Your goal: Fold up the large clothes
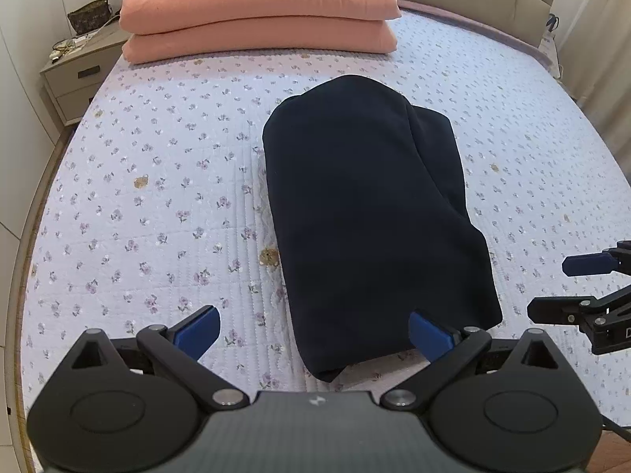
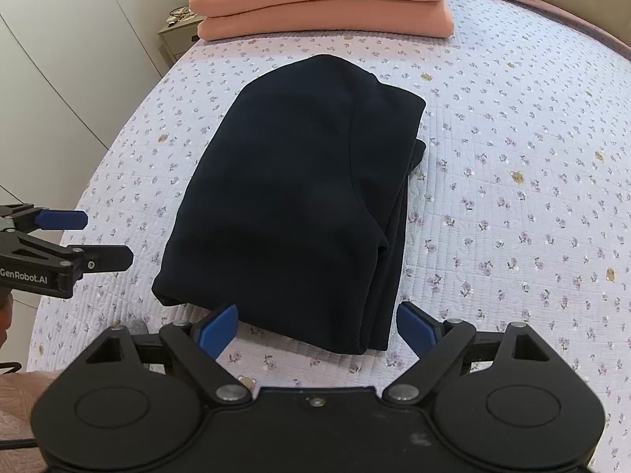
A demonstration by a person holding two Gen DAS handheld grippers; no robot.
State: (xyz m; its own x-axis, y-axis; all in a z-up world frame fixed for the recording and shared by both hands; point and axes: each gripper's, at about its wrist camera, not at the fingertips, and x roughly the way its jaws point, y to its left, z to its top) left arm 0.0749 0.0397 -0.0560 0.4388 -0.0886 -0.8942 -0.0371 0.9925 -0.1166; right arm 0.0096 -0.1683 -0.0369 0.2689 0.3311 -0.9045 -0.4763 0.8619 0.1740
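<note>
Both your tools hang empty at the near edge of the bed: the left gripper (image 1: 315, 335), at the bottom of its frame, stands spread wide with nothing between its blue pads, and the right gripper (image 2: 317, 331) is likewise splayed and unloaded. Just beyond them, mid-frame, the dark garment (image 1: 370, 213) lies on the flowered bedspread (image 1: 157, 197) as a compact layered bundle, edges roughly stacked. Folding looks essentially done; at most a tidy-up of the right-hand layers remains. In the upper frame, two pink pillows (image 1: 260, 12) sit stacked.
</note>
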